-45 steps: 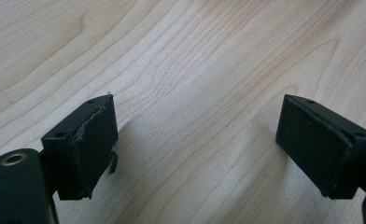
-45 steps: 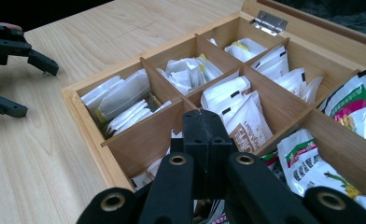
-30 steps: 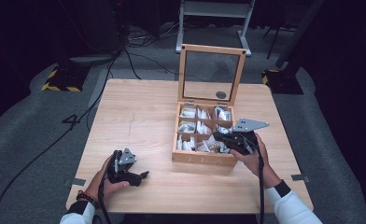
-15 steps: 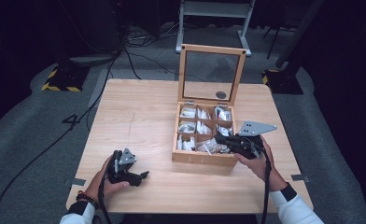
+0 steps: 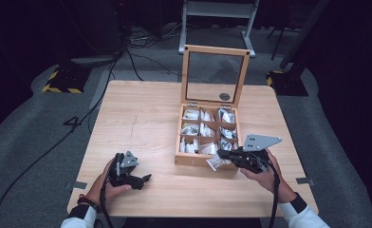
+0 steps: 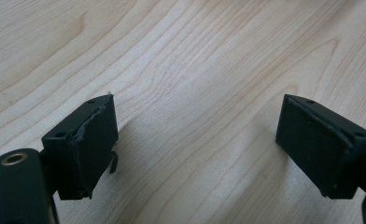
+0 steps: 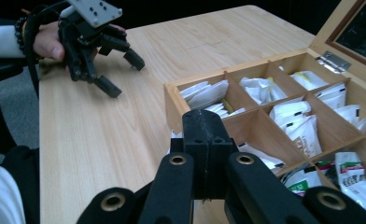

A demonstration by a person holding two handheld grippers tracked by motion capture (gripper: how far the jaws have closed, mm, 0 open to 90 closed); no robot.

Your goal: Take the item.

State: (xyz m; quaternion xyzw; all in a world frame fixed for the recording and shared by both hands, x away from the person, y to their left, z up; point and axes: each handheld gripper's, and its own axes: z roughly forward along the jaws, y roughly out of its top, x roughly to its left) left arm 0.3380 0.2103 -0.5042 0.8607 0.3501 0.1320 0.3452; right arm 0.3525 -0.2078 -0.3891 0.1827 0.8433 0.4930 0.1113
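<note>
R gripper (image 5: 222,160) is clenched on a white tea packet (image 5: 216,163) just past the wooden tea box's (image 5: 200,161) front wall, near-right corner; L gripper (image 5: 144,179) released, idle well to the left.

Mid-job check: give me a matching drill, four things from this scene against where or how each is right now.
Things:
1. left gripper
2. right gripper
3. box lid
4. white packet

States:
A. standing upright, open
B. pinched at the box's near wall
C. jaws apart over bare table
D. jaws shut

Pairs: 1-C, 2-D, 3-A, 4-B
</note>
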